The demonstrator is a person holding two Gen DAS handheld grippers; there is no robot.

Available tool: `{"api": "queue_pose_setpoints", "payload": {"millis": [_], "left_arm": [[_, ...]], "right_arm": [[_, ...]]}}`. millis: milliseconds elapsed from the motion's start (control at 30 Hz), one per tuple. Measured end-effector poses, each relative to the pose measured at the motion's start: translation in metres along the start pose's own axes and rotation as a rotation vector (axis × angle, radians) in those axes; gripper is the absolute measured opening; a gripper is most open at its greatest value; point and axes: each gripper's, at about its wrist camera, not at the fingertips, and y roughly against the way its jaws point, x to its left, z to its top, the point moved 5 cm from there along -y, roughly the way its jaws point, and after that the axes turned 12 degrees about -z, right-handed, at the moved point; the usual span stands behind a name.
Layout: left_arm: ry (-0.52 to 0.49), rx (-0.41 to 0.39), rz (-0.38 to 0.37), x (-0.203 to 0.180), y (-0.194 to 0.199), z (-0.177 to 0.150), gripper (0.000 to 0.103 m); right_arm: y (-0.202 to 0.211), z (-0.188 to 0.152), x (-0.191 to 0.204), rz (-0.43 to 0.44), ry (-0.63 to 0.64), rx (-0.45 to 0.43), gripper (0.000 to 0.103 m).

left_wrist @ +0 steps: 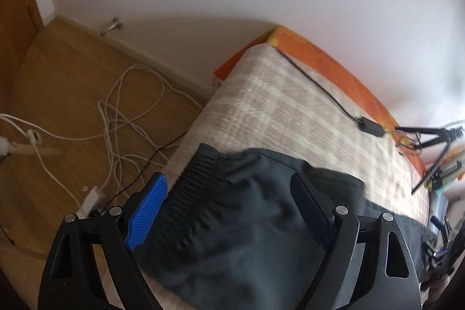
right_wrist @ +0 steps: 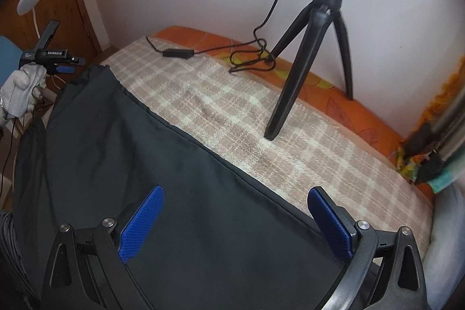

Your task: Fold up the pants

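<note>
Pants [right_wrist: 139,164]: dark, lying flat on the plaid bed [right_wrist: 261,118].
Left gripper [left_wrist: 229,193]: released, above the waistband.
Right gripper [right_wrist: 235,208]: released, over the pants.

pants [right_wrist: 145,164]: lower part cut off by frame edge; tripod [right_wrist: 314,48]: head lost in glare; left view blurred

One pair of dark pants [right_wrist: 122,164] lay on one checked blanket [right_wrist: 261,124]. Two grippers: left gripper [left_wrist: 229,193] and right gripper [right_wrist: 235,211], two blue-padded fingers each. One black tripod [right_wrist: 314,48]. One orange sheet [right_wrist: 334,89]. One gloved hand [right_wrist: 20,95]. One black cable with inline box [right_wrist: 178,53]. White cords [left_wrist: 122,118] on floor tangled, count unclear.
</note>
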Motion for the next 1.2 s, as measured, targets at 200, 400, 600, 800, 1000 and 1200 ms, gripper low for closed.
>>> {"api": "queue_pose_setpoints", "payload": {"millis": [200,400,600,800,1000,1200], "left_arm": [[-0.047,0.023,0.042,0.0,-0.017,-0.001,0.078],[-0.086,0.003,0.073,0.002,-0.021,-0.001,0.058],[-0.148,-0.036,0.084,-0.003,-0.015,0.002,0.029],[-0.155,-0.102,0.068,-0.004,0.0,0.005,0.022],[-0.183,-0.155,0.037,-0.014,0.023,0.005,0.021],[-0.184,-0.205,-0.017,-0.018,0.053,0.0,0.021]], "right_arm": [[-0.033,0.008,0.01,-0.01,0.08,0.04,0.101],[-0.064,0.006,0.008,-0.026,0.123,0.095,0.103],[-0.072,0.009,0.003,0.034,0.07,0.11,0.1],[-0.049,0.003,0.017,0.065,0.091,0.083,0.035],[-0.032,0.002,0.032,-0.028,0.153,0.067,0.001],[0.021,0.004,0.035,-0.045,0.127,-0.023,0.0]]}}
